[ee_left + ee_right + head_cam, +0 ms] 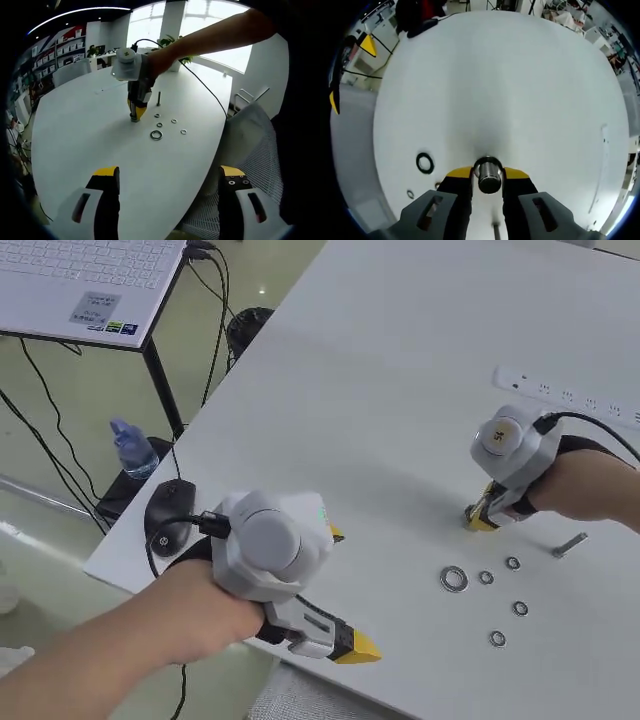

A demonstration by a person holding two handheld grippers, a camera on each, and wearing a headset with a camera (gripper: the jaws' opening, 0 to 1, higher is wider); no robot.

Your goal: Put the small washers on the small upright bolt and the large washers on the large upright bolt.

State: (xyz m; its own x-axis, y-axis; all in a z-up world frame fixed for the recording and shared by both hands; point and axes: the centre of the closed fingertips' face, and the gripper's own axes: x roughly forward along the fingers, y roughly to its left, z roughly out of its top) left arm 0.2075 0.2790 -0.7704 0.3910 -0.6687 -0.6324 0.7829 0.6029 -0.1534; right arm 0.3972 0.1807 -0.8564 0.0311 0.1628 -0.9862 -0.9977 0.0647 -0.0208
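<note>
My right gripper (479, 519) points down at the white table (380, 390), shut on the large bolt (488, 174), whose metal head shows end-on between the yellow tips. The small bolt (159, 98) stands upright just beyond it. One large washer (454, 579) lies flat beside several small washers (486, 578), close to the right gripper (134, 116). My left gripper (348, 590) hovers at the table's near edge, open with nothing between its fingers (106, 173). The large washer (425, 163) and a small washer (410, 194) lie left of the held bolt.
A white power strip (560, 395) lies at the table's far right. Off the table's left edge are a laptop (90, 280) on a stand, a black mouse (168, 510) and a water bottle (133, 448). A mesh chair (247, 145) stands by the near edge.
</note>
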